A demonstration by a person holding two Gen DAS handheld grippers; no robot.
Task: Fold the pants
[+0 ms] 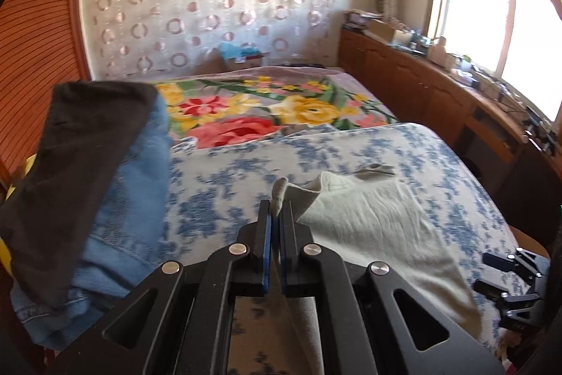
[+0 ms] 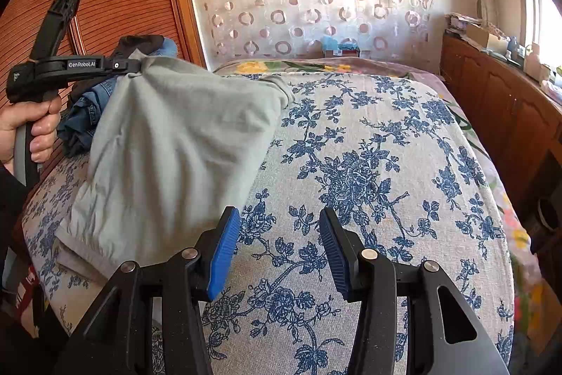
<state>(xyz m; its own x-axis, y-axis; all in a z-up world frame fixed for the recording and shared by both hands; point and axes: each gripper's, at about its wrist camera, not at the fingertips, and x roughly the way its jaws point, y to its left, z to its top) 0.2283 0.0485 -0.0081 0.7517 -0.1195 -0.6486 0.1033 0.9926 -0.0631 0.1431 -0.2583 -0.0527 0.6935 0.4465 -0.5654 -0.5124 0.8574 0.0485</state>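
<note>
Blue-floral bedspread (image 2: 368,164) fills bedroom; left gripper (image 1: 275,217) pinches corner of pale grey pants (image 2: 168,143), lifted over bed's left side; right gripper (image 2: 279,248) spread, empty; next best: seize opposite corner, keep edges level

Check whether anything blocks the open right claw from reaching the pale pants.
Nothing visible does. The right claw hangs open over bare floral bedspread, and the pale pants, lifted by the left claw, hang just to its left.
</note>
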